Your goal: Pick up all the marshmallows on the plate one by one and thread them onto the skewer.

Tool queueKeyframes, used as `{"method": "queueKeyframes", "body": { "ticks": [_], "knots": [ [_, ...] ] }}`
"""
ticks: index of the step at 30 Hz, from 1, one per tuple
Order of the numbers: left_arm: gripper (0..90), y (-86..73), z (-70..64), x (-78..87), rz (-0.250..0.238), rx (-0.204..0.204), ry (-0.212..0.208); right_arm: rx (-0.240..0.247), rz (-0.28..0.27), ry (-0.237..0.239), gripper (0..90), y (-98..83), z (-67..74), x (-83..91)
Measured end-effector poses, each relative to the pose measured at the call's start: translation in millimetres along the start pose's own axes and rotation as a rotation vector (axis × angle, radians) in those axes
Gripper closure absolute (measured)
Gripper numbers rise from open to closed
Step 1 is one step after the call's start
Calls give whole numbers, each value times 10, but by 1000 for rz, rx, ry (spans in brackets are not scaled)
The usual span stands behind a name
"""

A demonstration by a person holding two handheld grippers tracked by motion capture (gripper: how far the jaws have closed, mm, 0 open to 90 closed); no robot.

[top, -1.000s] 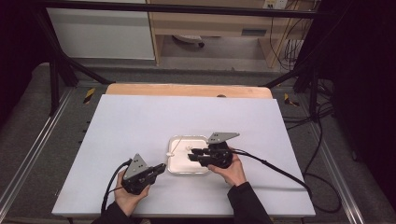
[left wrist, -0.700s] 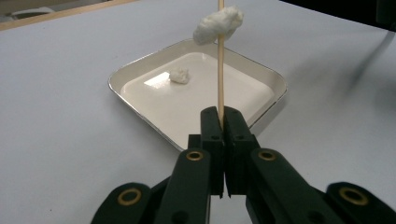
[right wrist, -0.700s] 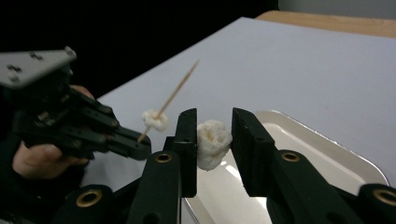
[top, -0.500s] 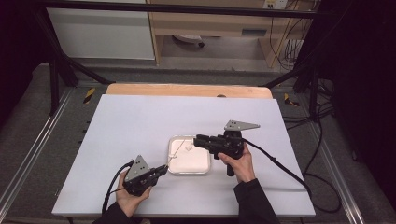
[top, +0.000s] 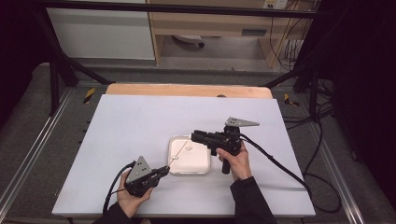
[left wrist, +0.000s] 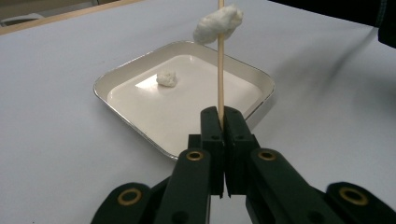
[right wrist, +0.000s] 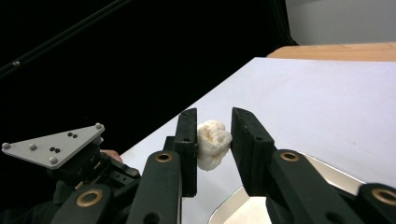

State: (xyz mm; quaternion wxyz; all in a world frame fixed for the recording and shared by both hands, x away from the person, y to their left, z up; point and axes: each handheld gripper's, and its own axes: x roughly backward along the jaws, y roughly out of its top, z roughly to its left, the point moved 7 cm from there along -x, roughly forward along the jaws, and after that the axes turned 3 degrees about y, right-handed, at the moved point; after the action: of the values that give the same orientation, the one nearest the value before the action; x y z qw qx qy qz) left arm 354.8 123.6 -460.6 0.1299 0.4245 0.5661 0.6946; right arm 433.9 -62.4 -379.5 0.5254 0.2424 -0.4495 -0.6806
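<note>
A small white square tray with rounded corners (top: 201, 167) lies on the white table (top: 140, 126), a little toward the person's side. Inside the tray there is one small white soft lump (left wrist: 166, 78) resting on the flat bottom, near the far part; the rest of the bottom is bare.

A thin wooden skewer (left wrist: 220, 70) stands over the tray. Its lower end is pinched between the closed jaws of the left gripper (left wrist: 223, 122), which is at the near left corner of the tray. A second white soft lump (left wrist: 218, 22) is on the upper part of the skewer, above the tray.

The right gripper (right wrist: 214, 135) is raised over the right edge of the tray. Its jaws are parted, with this upper lump (right wrist: 212, 142) between them; it touches the left jaw, and a small gap shows at the other one.
</note>
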Motion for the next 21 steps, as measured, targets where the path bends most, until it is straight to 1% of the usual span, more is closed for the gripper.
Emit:
{"method": "queueKeyframes", "body": {
  "ticks": [5, 12, 16, 18, 21],
  "knots": [
    [881, -3, -15, -7, 3, -6, -1, -13, 4, 8, 727, -19, 1, -18],
    [882, -17, -21, -20, 16, -20, 1, -28, 36, 27, 728, -87, 2, -56],
    [884, -33, -31, -36, 33, -41, 1, -37, 47, 35, 739, -119, 7, -77],
    [883, -36, -42, -46, 40, -49, -6, -36, 43, 34, 746, -118, 4, -80],
    [883, -32, -32, -43, 36, -40, -10, -28, 25, 28, 762, -81, 4, -59]
  ]
}}
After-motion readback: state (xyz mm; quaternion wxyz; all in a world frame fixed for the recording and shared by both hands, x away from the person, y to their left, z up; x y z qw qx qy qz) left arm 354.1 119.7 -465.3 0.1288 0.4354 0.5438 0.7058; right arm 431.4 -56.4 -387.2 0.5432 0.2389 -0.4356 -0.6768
